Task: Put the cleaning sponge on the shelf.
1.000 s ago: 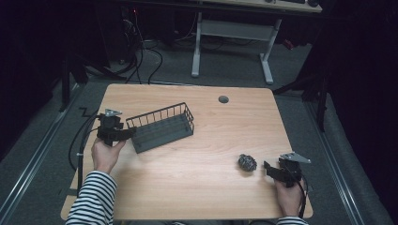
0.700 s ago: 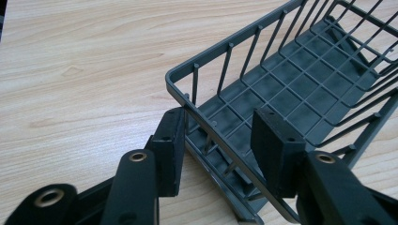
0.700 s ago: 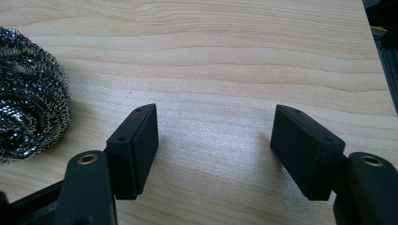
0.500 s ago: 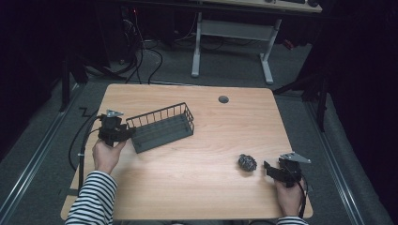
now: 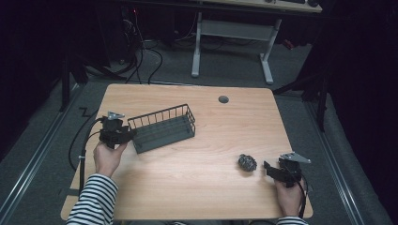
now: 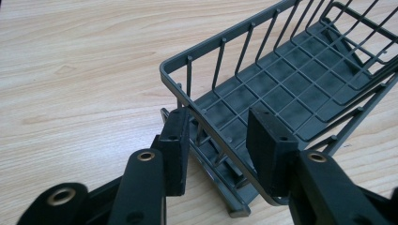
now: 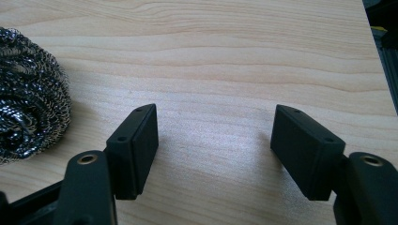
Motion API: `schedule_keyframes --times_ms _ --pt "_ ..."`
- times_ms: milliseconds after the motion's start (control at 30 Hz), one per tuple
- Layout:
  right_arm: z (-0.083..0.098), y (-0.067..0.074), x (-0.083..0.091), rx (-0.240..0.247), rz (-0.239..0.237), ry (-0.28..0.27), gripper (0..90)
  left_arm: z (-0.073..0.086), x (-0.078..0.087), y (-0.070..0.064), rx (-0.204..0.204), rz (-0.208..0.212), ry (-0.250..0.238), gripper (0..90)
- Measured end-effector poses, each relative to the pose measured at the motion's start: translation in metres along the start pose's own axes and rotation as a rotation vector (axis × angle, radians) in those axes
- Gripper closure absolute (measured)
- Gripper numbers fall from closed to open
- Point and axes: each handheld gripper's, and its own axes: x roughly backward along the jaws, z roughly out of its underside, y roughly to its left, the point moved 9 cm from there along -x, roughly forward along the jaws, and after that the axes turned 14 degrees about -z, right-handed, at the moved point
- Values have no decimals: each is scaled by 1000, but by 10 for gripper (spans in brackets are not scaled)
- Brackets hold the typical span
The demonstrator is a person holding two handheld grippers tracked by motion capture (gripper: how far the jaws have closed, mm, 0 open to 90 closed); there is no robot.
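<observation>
**Left jaws closing on the basket's end wall, scourer waiting by the right**

Closing in over the last second, the left gripper (image 5: 123, 135) is now clamping the near end wall of the wire basket (image 5: 164, 128), where a moment ago its jaws were standing wider around that same rim; neither hand is shifting, and the basket is sitting where it was on the table (image 5: 197, 187). In the left gripper view the end rim of the basket (image 6: 281, 89) is running between the two pads (image 6: 270, 140), one pad outside the wall and one inside over the grid floor, both pressing on the wires.

From where I am standing, the grip is looking shallow and off to one corner. If the person is lifting from that end alone, the long basket is likely to be drooping or swinging at its far end, and the thin wires could be slipping between the flat pads. Dragging it instead could be catching its feet on the wood.

Moving right, the steel scourer (image 5: 247, 162) is lying on the table just beside the right gripper (image 5: 269, 167), off to its left and not between the jaws. In the right gripper view the scourer (image 7: 28, 93) is sitting outside the left pad (image 7: 138, 145), and the jaws are standing apart with bare wood between them. A straight closing there would be catching nothing, or nudging the light coil away.
</observation>
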Motion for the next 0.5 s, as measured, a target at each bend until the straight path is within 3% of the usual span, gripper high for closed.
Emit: schedule_keyframes --times_ms 500 --pt "0 0 0 0 -2 0 325 3 9 -29 -45 41 4 606"
